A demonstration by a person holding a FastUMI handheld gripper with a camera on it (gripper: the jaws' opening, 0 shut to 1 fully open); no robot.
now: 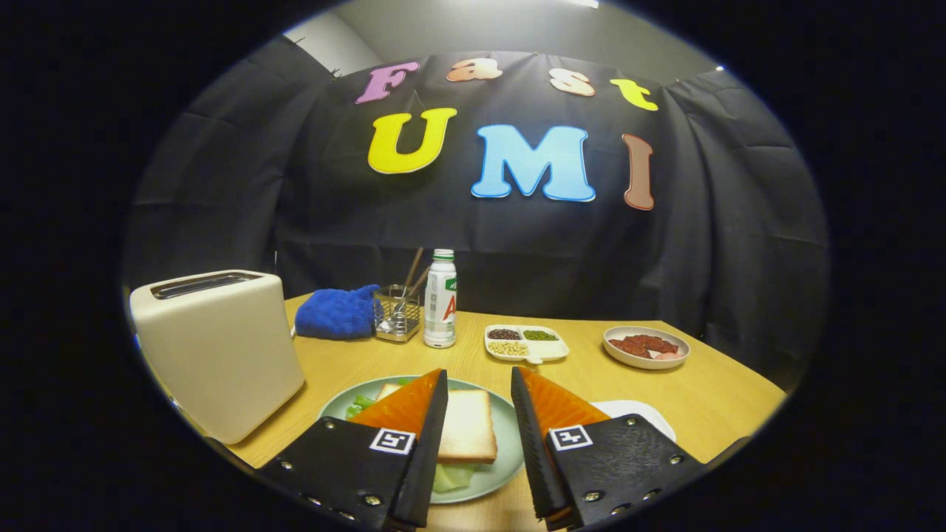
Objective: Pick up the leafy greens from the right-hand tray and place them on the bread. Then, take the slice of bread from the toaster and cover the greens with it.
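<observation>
- Tool [479, 380] fingers stand apart with a clear gap between them, holding nothing; they hang above the near edge of the surface [709, 391].
- Bread slice [467, 426] lies on a pale green plate [506, 436], seen through the gap between the fingers and partly behind the left one.
- Leafy greens [452, 476] peek out from under the near edge of the bread, and more green leaf shows at the plate's far left side, beside the left finger.
- Toaster [218, 347], cream-coloured, stands on the surface to the left of the plate, its top slots in view; whether a slice sits in them cannot be told.
- White tray [639, 410] lies just beyond the right finger, mostly hidden behind it; what it holds cannot be told.
- Blue cloth [336, 312] rests at the back of the surface, touching or just beside a wire holder [397, 314] with sticks standing in it.
- Bottle [440, 299] with a white body stands upright just right of the holder.
- Divided dish [526, 343] with beans or grains in its compartments sits beyond the fingers, and a round bowl [646, 347] with reddish food sits to its right, apart from it.
</observation>
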